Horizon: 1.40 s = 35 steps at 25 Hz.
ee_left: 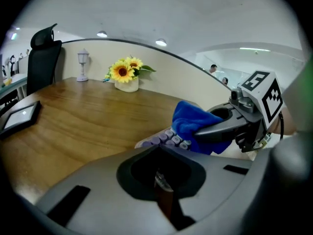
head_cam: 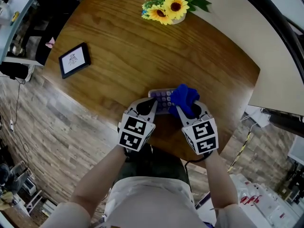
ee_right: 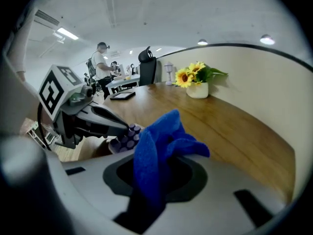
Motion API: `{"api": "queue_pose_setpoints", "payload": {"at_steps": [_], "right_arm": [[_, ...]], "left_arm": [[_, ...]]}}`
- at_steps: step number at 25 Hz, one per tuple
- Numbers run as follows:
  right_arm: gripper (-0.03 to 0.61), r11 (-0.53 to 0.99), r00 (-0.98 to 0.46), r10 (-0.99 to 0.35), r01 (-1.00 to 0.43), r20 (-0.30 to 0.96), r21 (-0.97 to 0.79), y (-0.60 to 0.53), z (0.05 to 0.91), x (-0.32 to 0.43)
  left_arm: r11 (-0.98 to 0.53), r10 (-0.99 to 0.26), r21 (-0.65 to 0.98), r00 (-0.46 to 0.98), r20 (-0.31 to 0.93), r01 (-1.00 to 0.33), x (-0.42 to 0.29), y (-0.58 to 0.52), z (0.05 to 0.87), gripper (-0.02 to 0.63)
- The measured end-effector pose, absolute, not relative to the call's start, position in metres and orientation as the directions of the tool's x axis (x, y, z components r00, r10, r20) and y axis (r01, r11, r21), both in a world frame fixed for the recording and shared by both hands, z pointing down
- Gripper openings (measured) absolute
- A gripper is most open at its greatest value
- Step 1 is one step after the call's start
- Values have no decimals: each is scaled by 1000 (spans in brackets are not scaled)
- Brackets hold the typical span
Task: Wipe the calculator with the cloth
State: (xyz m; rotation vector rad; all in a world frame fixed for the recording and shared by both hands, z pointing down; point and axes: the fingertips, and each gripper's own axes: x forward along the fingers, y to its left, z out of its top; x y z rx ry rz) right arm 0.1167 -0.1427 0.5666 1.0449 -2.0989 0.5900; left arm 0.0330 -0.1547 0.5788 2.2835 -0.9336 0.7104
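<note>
Calculator (head_cam: 161, 99) with purple keys, flat on wooden table (head_cam: 118, 46), at near edge in front of person. Far left of calculator and further back: black-framed picture (head_cam: 74, 60), flat on wood. At calculator's left near corner: left gripper (head_cam: 153, 104), jaws closed together on calculator's edge, keys visible just past tips in left gripper view. On calculator's right part: blue cloth (head_cam: 184, 99), bunched, covering keys there. Just right of calculator: right gripper (head_cam: 183, 109), jaws clamped on cloth, folds sticking up past tips. Well behind calculator, slightly right: sunflowers in white pot (head_cam: 170, 6).
</note>
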Motion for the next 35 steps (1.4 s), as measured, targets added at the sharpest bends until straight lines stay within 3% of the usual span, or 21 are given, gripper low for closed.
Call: {"api": "queue_pose_setpoints", "payload": {"at_steps": [6, 11, 21, 28, 35], "right_arm": [[103, 554, -454, -414, -813, 789, -177, -109, 568, 119], [101, 593, -458, -220, -764, 861, -255, -70, 571, 115], [103, 437, -488, -579, -862, 653, -256, -185, 500, 117], [104, 441, -411, -502, -879, 761, -183, -186, 560, 100], [104, 509, -418, -458, -847, 785, -154, -149, 569, 90]], "left_arm": [[-587, -426, 327, 626, 653, -741, 33, -156, 579, 2], [-602, -402, 338, 641, 654, -723, 35, -155, 579, 2], [-594, -405, 366, 659, 634, -716, 35, -156, 577, 2], [-586, -419, 373, 663, 620, -719, 33, -155, 578, 2], [-584, -439, 360, 656, 614, -727, 32, -157, 578, 2]]}}
